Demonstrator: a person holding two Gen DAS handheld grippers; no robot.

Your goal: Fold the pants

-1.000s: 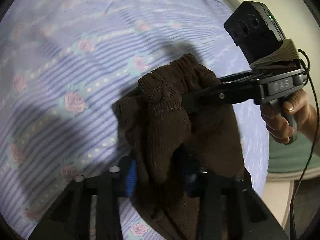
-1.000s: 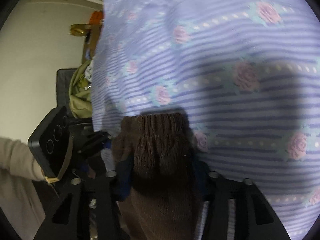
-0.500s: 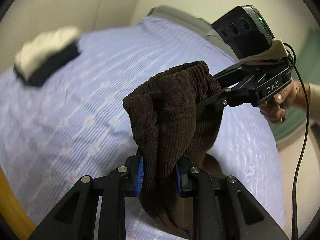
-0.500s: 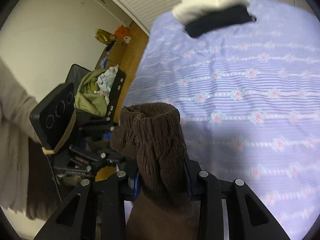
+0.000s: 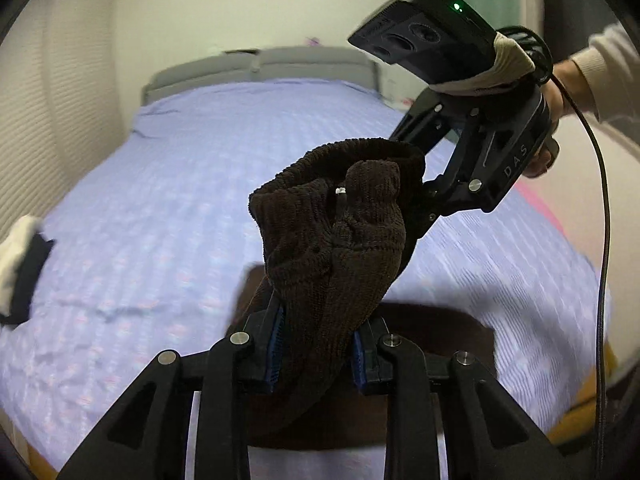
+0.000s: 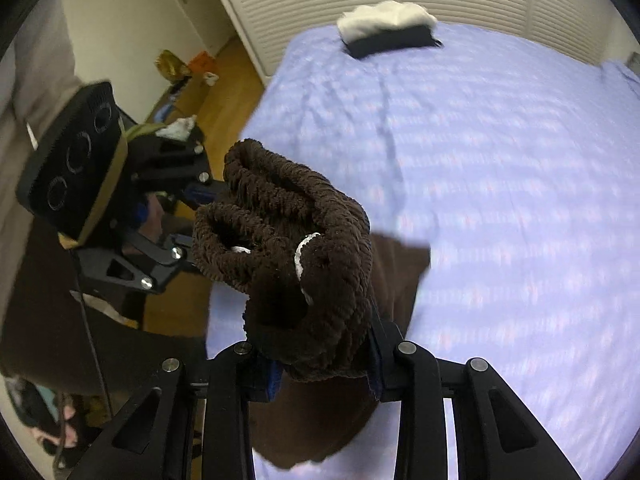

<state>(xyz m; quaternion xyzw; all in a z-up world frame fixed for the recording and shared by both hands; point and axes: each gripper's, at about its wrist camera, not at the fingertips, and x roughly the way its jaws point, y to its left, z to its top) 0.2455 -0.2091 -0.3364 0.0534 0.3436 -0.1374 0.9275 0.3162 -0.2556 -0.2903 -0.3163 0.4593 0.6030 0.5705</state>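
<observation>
The brown knit pants (image 5: 336, 248) hang bunched by their elastic waistband above the bed. My left gripper (image 5: 318, 354) is shut on the waistband, cloth filling the space between its blue pads. My right gripper (image 6: 324, 364) is shut on another part of the same waistband (image 6: 304, 248). In the left wrist view the right gripper (image 5: 424, 204) grips the band from the right. In the right wrist view the left gripper (image 6: 208, 196) grips it from the left. The pant legs drop below, mostly hidden.
A bed with a lilac flowered sheet (image 5: 200, 184) lies under the pants. A folded white and black stack (image 6: 390, 28) sits near its far edge, also visible in the left wrist view (image 5: 20, 264). Wood floor with clutter (image 6: 188, 80) lies left of the bed.
Both grippers have lifted the waistband well up off the sheet, and both views have tilted up to show the whole bed. Both stay shut on the pants.
</observation>
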